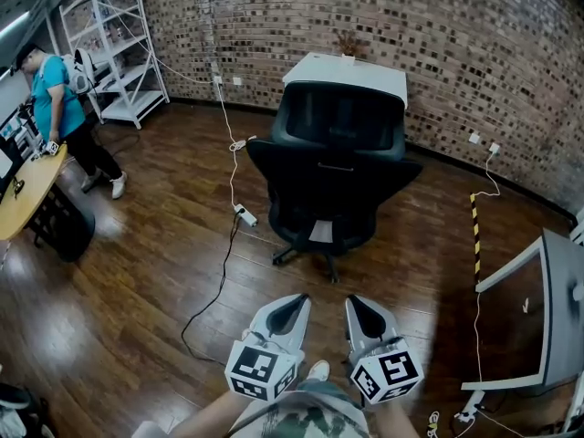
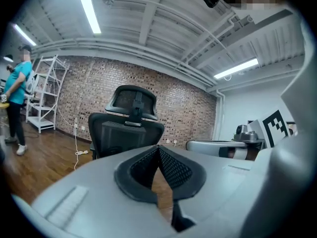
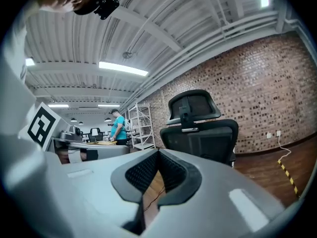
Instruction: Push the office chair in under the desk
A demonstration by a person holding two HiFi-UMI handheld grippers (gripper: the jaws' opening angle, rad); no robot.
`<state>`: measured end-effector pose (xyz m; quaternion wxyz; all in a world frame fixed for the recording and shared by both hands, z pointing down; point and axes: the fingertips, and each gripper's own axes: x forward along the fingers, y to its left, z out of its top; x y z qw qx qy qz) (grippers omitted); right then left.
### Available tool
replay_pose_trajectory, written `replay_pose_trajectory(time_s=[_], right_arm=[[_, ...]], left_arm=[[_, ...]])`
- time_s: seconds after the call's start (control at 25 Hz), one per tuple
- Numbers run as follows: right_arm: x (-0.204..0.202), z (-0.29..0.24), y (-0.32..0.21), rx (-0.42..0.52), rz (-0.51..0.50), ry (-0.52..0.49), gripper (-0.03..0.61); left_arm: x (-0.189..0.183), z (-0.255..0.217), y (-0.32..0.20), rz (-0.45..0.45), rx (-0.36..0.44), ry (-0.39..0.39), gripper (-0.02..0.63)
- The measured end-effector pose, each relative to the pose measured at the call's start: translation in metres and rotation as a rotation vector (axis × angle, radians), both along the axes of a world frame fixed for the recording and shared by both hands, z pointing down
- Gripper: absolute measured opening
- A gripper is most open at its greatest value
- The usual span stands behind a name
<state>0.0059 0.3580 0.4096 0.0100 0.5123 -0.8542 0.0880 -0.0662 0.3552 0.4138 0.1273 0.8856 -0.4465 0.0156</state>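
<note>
Left gripper (image 2: 158,148): jaws pressed together, pads meeting at the tips, nothing between them. It touches nothing.
Right gripper (image 3: 157,153): same, jaws pressed together and empty, in contact with nothing.
Both are held side by side at the near edge of the wood floor (image 1: 155,272), roughly level, and both point at the back of the office chair (image 1: 333,181). They are well apart from it.

Office chair: black, with a mesh backrest and a separate headrest on a centre post. The seat is wide and sits on a star base with castors. It is seen from behind and stands upright on the floor, near the far edge along the brick wall (image 1: 474,53). It stands just in front of the white desk (image 1: 347,73) and faces it. In the head view the headrest overlaps the desk's near edge. Whether the seat is under the top cannot be told.

Count: two grippers, one office chair, one white desk. Also one power strip (image 1: 245,214) with its cable, on the floor left of the chair. One white shelf rack (image 1: 119,48) stands in the far left corner. One person (image 1: 59,108) in a teal shirt stands at the left edge.
</note>
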Motion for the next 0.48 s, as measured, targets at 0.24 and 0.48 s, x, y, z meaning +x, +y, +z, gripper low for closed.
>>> replay_pose_trajectory(time_s=[0.24,0.48], right_arm=[[0.021,-0.005,-0.028,0.013,-0.057,-0.005,0.000],[0.055,-0.007,-0.051,0.027,-0.071,-0.015,0.000]], left_arm=[[0.020,-0.006,-0.034,-0.049,-0.004,0.013,0.014],[0.052,-0.009,-0.057,-0.059,0.024,-0.037,0.014]])
